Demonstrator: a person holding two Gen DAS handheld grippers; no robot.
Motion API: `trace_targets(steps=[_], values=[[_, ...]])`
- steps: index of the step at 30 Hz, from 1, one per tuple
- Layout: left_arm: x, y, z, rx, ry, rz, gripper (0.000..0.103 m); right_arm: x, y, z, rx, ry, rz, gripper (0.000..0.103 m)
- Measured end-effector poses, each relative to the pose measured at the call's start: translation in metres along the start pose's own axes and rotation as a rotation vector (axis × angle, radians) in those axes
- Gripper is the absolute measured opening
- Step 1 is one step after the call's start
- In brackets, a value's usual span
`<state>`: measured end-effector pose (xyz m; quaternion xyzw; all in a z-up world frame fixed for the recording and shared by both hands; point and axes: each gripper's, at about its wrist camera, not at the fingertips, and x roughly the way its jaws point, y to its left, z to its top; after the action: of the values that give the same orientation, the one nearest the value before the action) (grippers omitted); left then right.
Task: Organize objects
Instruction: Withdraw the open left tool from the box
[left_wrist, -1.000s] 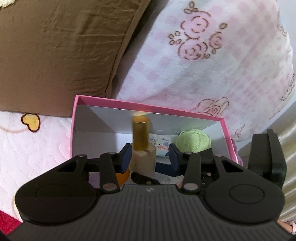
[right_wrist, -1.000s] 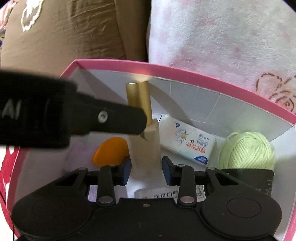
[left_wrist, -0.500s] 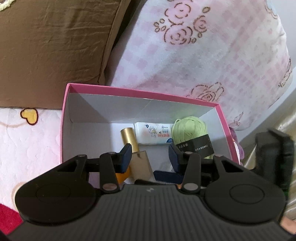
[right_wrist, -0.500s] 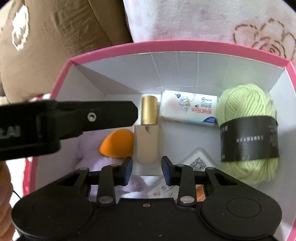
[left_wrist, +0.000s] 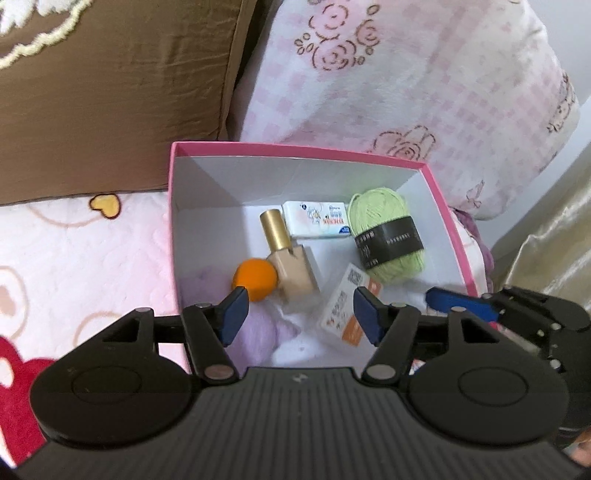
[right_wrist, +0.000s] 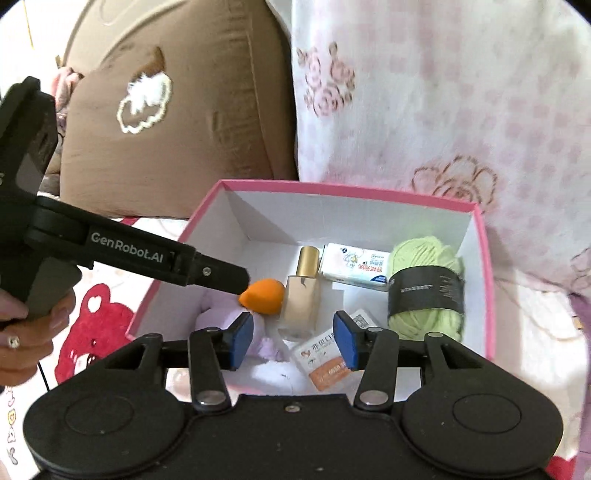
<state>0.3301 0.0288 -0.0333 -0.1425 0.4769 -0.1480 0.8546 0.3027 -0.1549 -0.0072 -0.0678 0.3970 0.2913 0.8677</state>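
A pink box (left_wrist: 448, 218) (right_wrist: 484, 258) with white inside walls sits on the bed. In it lie a beige bottle with a gold cap (left_wrist: 291, 267) (right_wrist: 302, 299), an orange sponge (left_wrist: 255, 279) (right_wrist: 263, 291), a white tissue pack (left_wrist: 317, 219) (right_wrist: 356, 269), a green yarn ball (left_wrist: 388, 240) (right_wrist: 426, 291), a white and orange card pack (left_wrist: 345, 306) (right_wrist: 325, 360) and a lilac cloth (left_wrist: 255, 332) (right_wrist: 221, 317). My left gripper (left_wrist: 301, 317) is open and empty above the box's near edge. My right gripper (right_wrist: 293, 338) is open and empty over the bottle's base.
A brown cushion (left_wrist: 110, 92) (right_wrist: 177, 129) and a pink rose-print pillow (left_wrist: 406, 85) (right_wrist: 443, 110) stand behind the box. The pink bedspread (left_wrist: 85, 258) has a red bear print (right_wrist: 99, 325). The left gripper's body (right_wrist: 147, 254) reaches in from the left.
The bottle went from upright between the right jaws to lying in the box. Both grippers have pulled back and up, and both jaws stand wider apart.
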Motion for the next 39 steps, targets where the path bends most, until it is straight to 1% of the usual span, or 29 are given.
trace_targets(steps=[3, 7, 12, 18, 22, 28, 32, 34, 39], values=[[-0.020, -0.006, -0.007, 0.014, -0.006, 0.002, 0.065, -0.016, 0.007, -0.003, 0.000, -0.012, 0.009, 0.055], [-0.048, -0.017, -0.016, 0.050, -0.022, 0.020, 0.070, -0.041, 0.020, -0.005, -0.025, -0.029, -0.002, 0.057], [-0.076, -0.029, -0.031, 0.107, -0.005, 0.054, 0.073, -0.068, 0.034, -0.007, -0.047, -0.055, -0.010, 0.063], [-0.107, -0.036, -0.050, 0.152, 0.004, 0.084, 0.076, -0.092, 0.043, -0.021, -0.035, -0.081, -0.007, 0.065], [-0.125, -0.039, -0.062, 0.174, 0.007, 0.086, 0.076, -0.110, 0.048, -0.029, -0.034, -0.087, -0.010, 0.067], [-0.141, -0.048, -0.081, 0.228, 0.026, 0.089, 0.078, -0.131, 0.062, -0.040, -0.059, -0.066, -0.040, 0.067], [-0.148, -0.052, -0.091, 0.242, 0.037, 0.095, 0.078, -0.143, 0.070, -0.049, -0.066, -0.072, -0.037, 0.067], [-0.150, -0.054, -0.095, 0.245, 0.045, 0.090, 0.078, -0.147, 0.073, -0.054, -0.070, -0.069, -0.034, 0.069], [-0.148, -0.061, -0.106, 0.293, 0.063, 0.086, 0.078, -0.151, 0.075, -0.069, -0.073, -0.053, -0.023, 0.070]])
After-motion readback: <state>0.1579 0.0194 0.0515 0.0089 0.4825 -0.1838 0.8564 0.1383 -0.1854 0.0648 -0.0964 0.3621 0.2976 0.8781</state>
